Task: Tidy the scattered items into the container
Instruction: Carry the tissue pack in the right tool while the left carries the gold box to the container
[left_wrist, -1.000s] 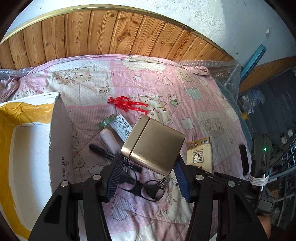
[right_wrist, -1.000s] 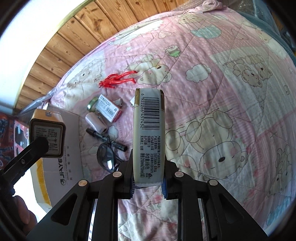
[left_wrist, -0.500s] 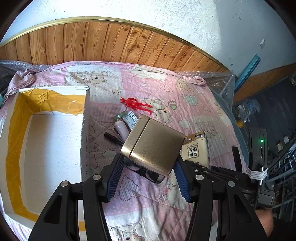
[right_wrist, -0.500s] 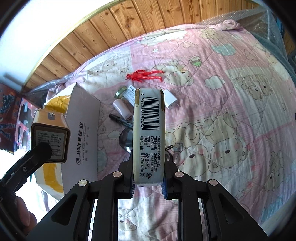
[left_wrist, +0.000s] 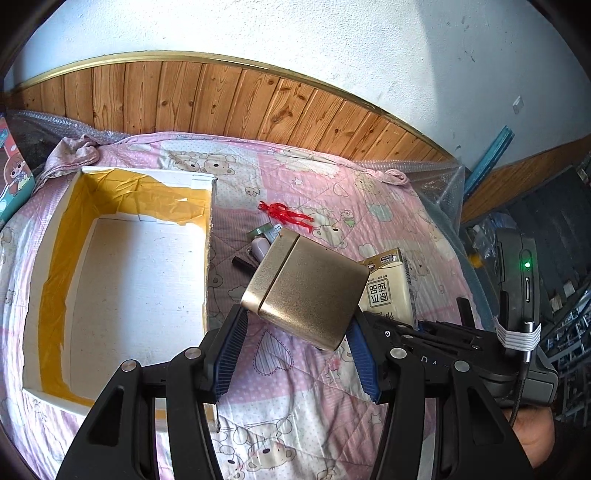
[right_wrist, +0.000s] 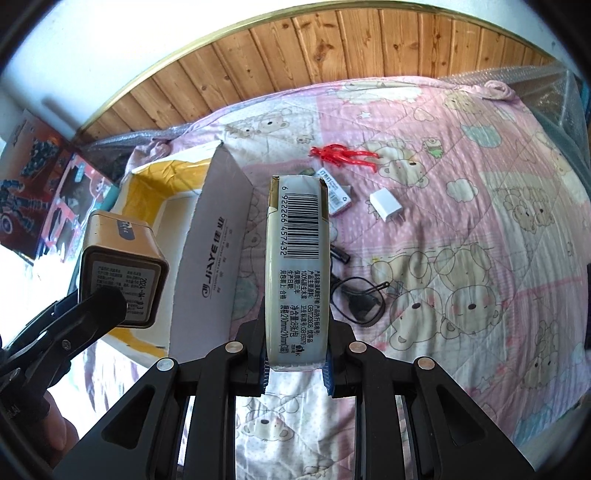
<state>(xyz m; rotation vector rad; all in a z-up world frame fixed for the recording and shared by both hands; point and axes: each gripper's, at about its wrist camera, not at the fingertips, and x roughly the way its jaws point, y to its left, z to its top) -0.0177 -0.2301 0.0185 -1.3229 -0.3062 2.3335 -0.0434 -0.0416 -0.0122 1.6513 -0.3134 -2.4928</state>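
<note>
My left gripper (left_wrist: 295, 350) is shut on a gold tin (left_wrist: 306, 291), held in the air just right of the open white box (left_wrist: 144, 295) with yellow tape lining. The same gold tin (right_wrist: 123, 273) shows at the left of the right wrist view. My right gripper (right_wrist: 295, 363) is shut on a tissue pack (right_wrist: 297, 266) with a barcode; this tissue pack (left_wrist: 389, 291) also appears behind the tin. On the pink quilt lie a red toy figure (right_wrist: 341, 155), a white charger (right_wrist: 384, 205), black glasses (right_wrist: 360, 299), a marker (left_wrist: 242, 262) and a small white bottle (left_wrist: 260, 247).
The box's raised flap (right_wrist: 214, 258) stands between the box and the scattered items. A wooden wall panel (left_wrist: 221, 99) runs behind the bed. Bubble wrap (left_wrist: 439, 177) edges the bed's right side. Coloured cartons (right_wrist: 44, 177) stand left of the box.
Both grippers have risen and pulled back, so the quilt items look smaller and farther. The left view has swung left, bringing the whole white box into sight.
</note>
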